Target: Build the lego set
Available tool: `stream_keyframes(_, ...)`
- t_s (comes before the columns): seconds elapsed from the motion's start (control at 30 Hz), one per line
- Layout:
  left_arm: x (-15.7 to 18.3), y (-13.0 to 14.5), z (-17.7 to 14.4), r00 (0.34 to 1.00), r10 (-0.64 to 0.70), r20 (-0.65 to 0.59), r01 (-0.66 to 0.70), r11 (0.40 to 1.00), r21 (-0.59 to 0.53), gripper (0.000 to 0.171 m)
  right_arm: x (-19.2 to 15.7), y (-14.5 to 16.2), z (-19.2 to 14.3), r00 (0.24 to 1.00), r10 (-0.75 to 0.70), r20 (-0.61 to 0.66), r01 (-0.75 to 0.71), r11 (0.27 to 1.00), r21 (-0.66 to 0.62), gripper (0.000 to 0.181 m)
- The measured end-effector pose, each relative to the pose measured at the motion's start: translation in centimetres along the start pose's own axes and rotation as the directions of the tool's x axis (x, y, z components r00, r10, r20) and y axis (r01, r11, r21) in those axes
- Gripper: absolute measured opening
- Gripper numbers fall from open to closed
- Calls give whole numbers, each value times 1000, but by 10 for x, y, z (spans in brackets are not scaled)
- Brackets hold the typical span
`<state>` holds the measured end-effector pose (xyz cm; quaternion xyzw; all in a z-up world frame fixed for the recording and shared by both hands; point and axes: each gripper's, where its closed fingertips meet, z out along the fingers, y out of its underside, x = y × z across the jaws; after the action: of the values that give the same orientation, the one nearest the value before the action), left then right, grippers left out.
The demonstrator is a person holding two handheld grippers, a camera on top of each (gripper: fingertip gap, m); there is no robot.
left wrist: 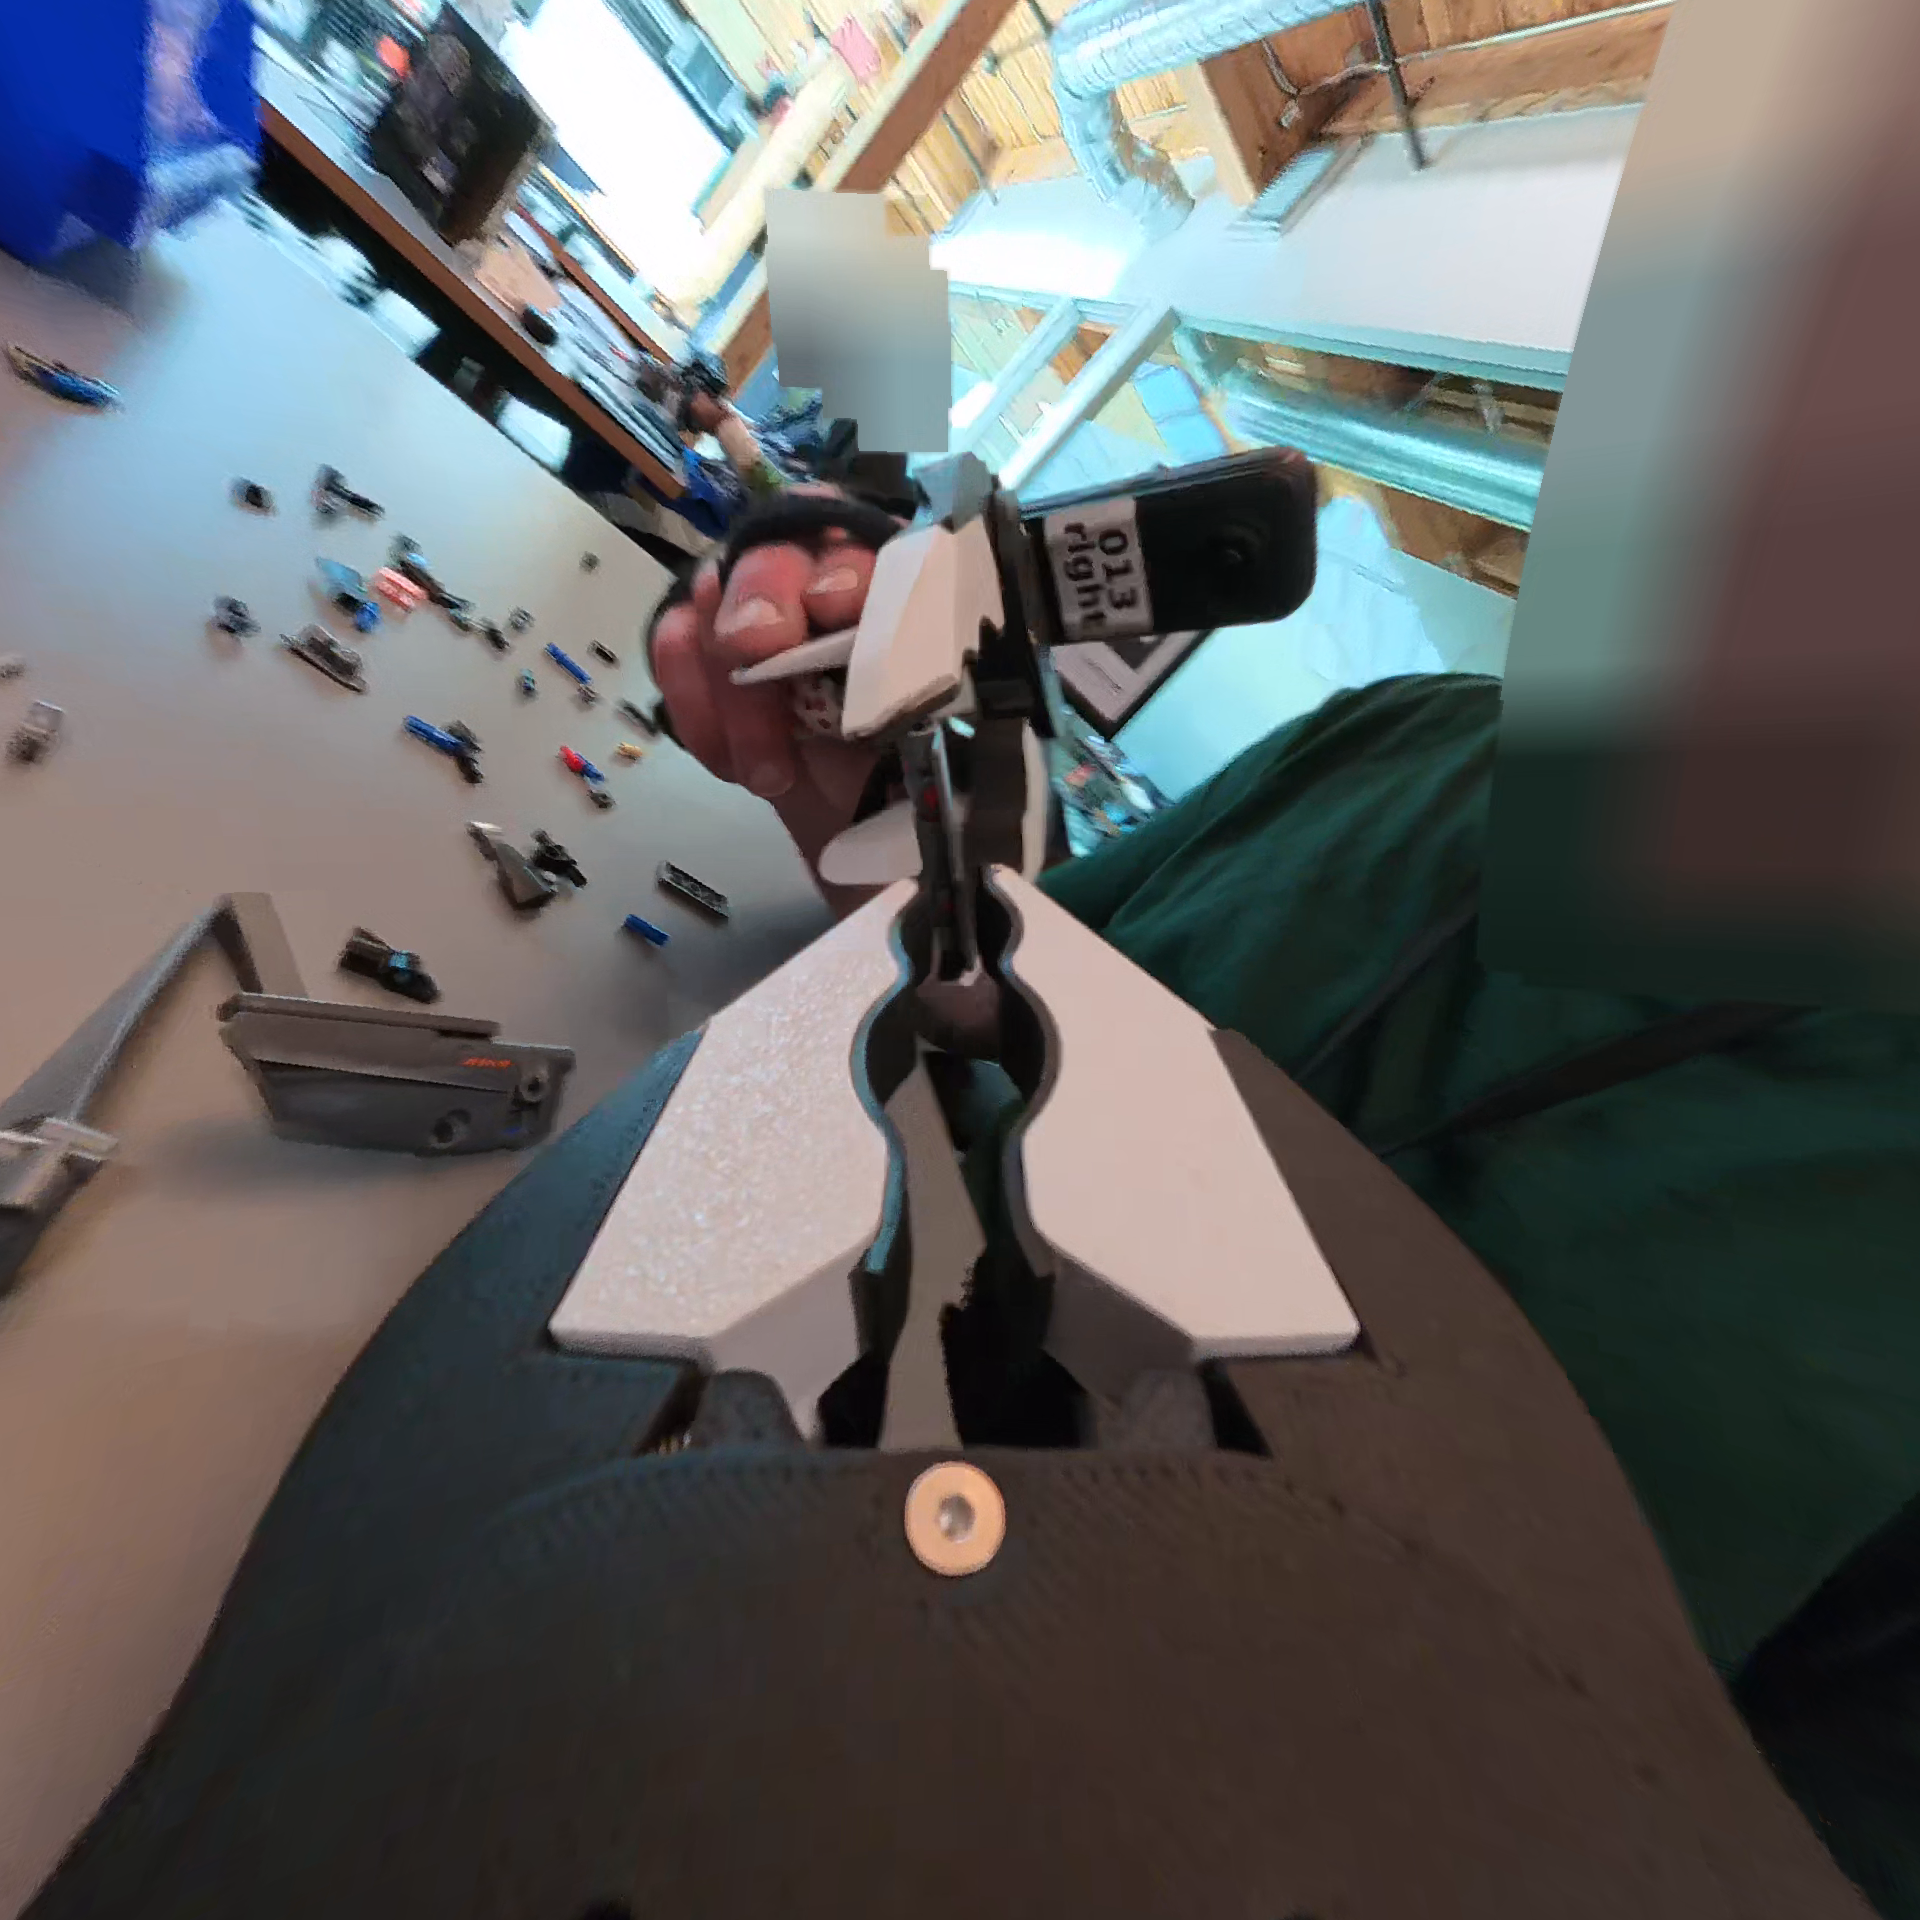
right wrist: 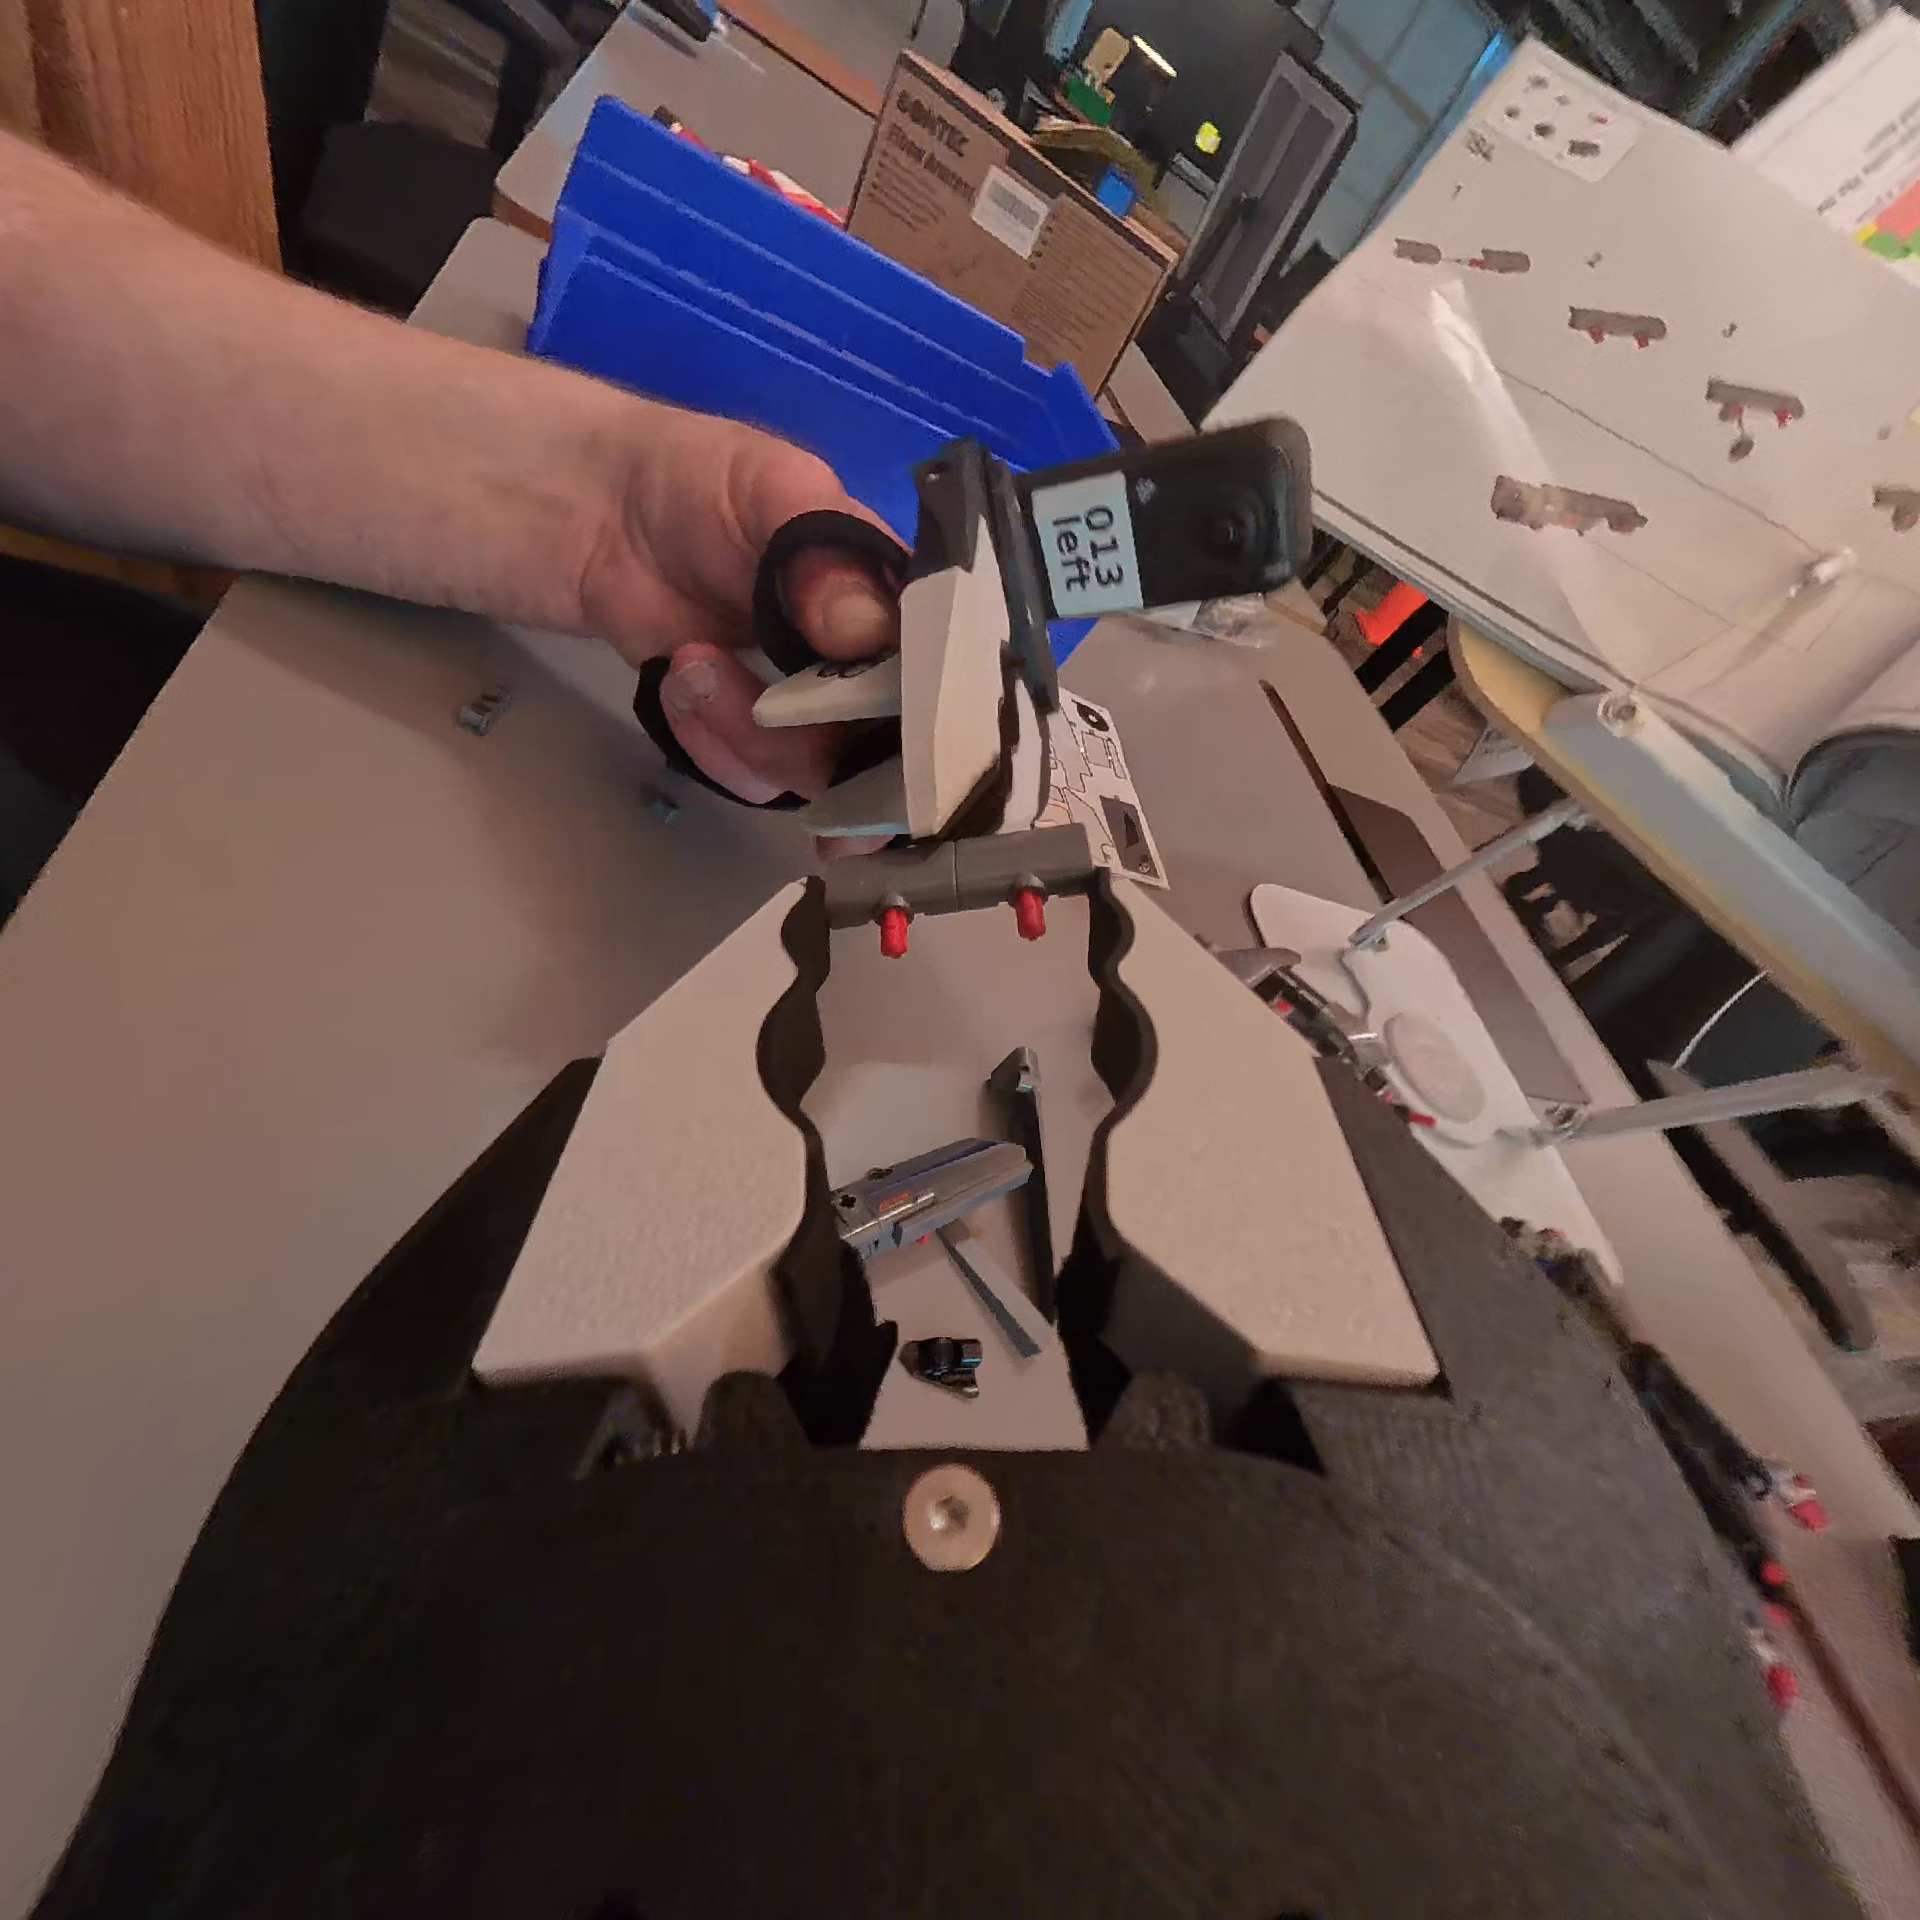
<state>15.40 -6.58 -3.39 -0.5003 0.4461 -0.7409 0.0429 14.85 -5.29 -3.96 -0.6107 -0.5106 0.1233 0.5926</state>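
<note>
Basically both tongs are meeting in the air above the tabletop on one grey lego bar with two red pegs underneath. Right tongs are standing fairly wide, tips clamping the bar's two ends across its length. Left tongs are sitting nearly together, pinching the same bar edge-on, so it is showing only as a thin grey strip there. Each tool is being gripped by a bare hand. Loose lego pieces are lying scattered toward the tabletop's far side in the left wrist view, with a larger grey lego assembly nearer its near edge. Blue bins are sitting at the far edge.
</note>
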Motion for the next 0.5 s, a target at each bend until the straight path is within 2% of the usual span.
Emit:
stream_keyframes(0.1,6,-14,-7,994,97,44,-100,993,55,21,11,-1,-3,989,146,12,-147,988,41,49)
stream_keyframes(0.13,3,-19,-10,982,152,111,-159,985,63,27,15,0,-5,978,205,22,-206,977,53,49)
stream_keyframes(0.23,-3,-22,-12,881,365,302,-373,927,-32,36,29,-1,-12,908,411,84,-419,900,120,49)
stream_keyframes(0.3,-10,-22,-12,765,497,411,-489,862,-132,35,31,-2,-16,843,512,162,-533,835,133,49)
stream_keyframes(0.33,-14,-22,-12,684,566,459,-543,816,-197,33,32,-1,-17,816,548,185,-573,809,132,48)
stream_keyframes(0.43,-14,-25,-10,372,764,527,-689,608,-395,22,23,5,-13,725,631,277,-668,742,59,48)
stream_keyframes(0.47,-13,-22,-7,286,810,512,-710,538,-455,16,18,8,-10,696,651,303,-689,725,24,49)
stream_keyframes(0.5,-11,-16,-1,233,849,475,-721,478,-501,12,13,8,-9,666,664,339,-707,707,3,49)
